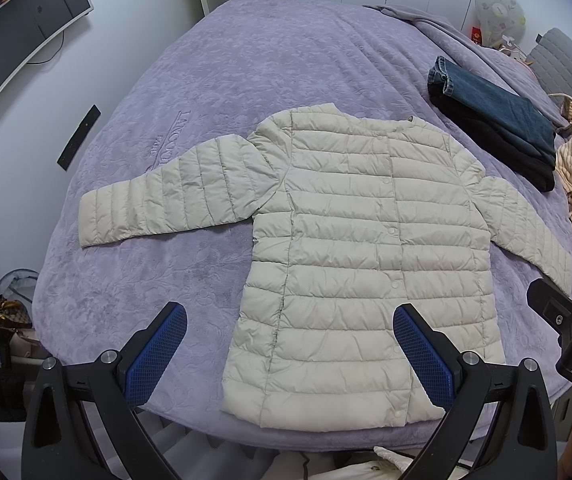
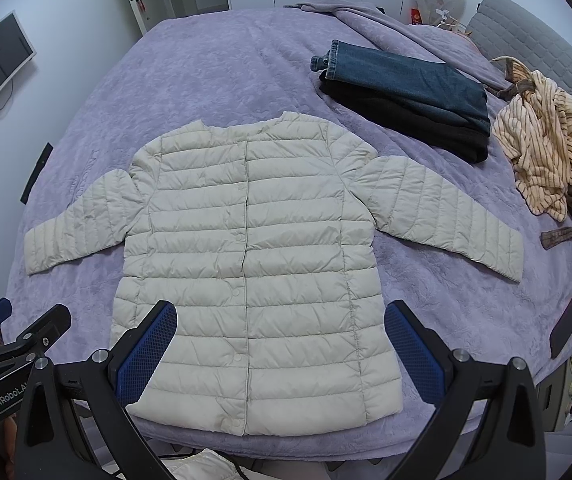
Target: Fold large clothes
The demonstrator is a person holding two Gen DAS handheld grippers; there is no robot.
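A cream quilted jacket [image 1: 350,248] lies flat and face up on the purple bedspread [image 1: 246,80], snapped shut down the front; its long axis runs from the hem at the near edge of the bed to the collarless neckline, which points away from the cameras toward the far side; both sleeves [image 2: 446,216] are spread outward and angled slightly down toward the near edge, so the garment forms a broad cross (no fold is in it).

The left gripper [image 1: 290,356] hangs above the near hem, jaws spread wide with nothing between the blue pads [image 1: 154,360]; the right gripper [image 2: 280,354] hangs likewise over the lower half of the jacket, jaws equally wide apart and holding nothing; neither touches the fabric as far as can be seen.

Beyond the jacket's right shoulder sit folded jeans [image 2: 406,80] stacked on a dark folded garment [image 2: 406,124], well apart from the jacket; a crumpled striped cloth [image 2: 546,152] lies further right, near the right sleeve's cuff.
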